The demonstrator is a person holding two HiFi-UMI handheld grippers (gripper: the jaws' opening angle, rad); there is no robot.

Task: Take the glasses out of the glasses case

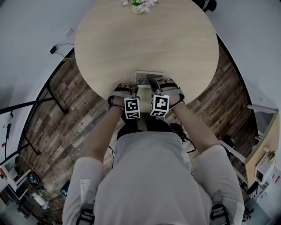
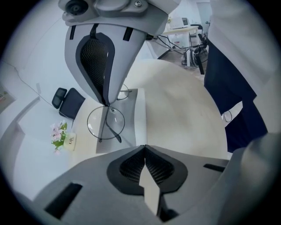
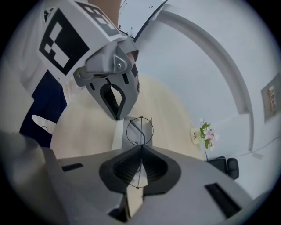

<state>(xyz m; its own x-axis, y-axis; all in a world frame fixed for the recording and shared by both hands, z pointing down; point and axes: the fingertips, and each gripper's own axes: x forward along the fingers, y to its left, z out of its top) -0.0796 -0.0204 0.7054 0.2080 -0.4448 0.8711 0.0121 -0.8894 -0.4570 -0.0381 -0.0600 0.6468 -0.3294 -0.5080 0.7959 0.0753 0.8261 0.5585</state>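
Observation:
An open grey glasses case (image 1: 147,74) lies near the front edge of the round wooden table (image 1: 145,39). My left gripper (image 2: 145,147) is shut on the case's pale side rim (image 2: 140,116). It also shows in the right gripper view, with my left gripper (image 3: 117,117) tipped down onto that rim. My right gripper (image 3: 140,147) is shut on the thin round-lens glasses (image 3: 139,130). One lens ring sticks out beyond the jaws, and the other sits between them. In the left gripper view, my right gripper (image 2: 106,104) holds the glasses (image 2: 105,121) a little above the case floor (image 2: 118,132).
A small pot of pink flowers (image 1: 140,5) stands at the table's far edge. A dark office chair (image 2: 68,101) is on the floor beyond it. The person's dark clothing (image 2: 228,88) is close to the table's near edge.

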